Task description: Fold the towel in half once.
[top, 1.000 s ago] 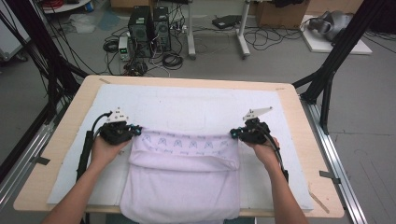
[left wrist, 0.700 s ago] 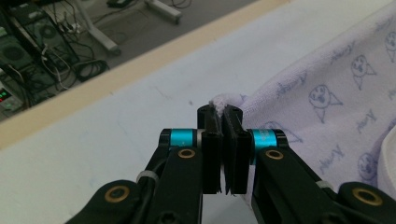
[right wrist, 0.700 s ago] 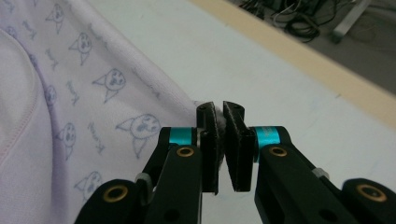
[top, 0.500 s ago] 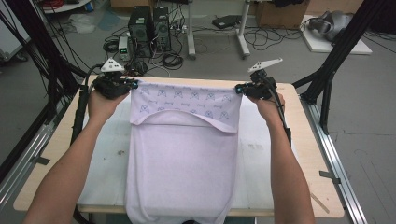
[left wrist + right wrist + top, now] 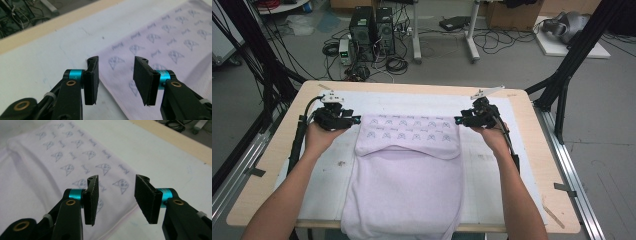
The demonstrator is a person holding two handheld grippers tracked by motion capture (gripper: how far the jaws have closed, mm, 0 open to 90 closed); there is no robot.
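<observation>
A pale lilac towel (image 5: 407, 170) lies on the white mat, its near end hanging over the table's front edge. Its printed far band is folded back over the plain part. My left gripper (image 5: 354, 120) hovers at the band's left end and my right gripper (image 5: 458, 120) at its right end. Both sets of jaws have just been opening. In the left gripper view the left gripper (image 5: 116, 61) stands open above the towel's (image 5: 170, 45) edge, pads off the cloth. In the right gripper view the right gripper (image 5: 117, 178) is open above the towel's (image 5: 62, 162) printed corner.
The white mat (image 5: 422, 102) covers most of the wooden table (image 5: 534, 150). Black frame poles (image 5: 572, 65) rise at both sides. Computer towers (image 5: 372, 27) and cables lie on the floor beyond the far edge.
Half a second ago both grippers held the towel stretched near the far edge. They have since come nearer, laid it down with the printed band folded over, and opened.
</observation>
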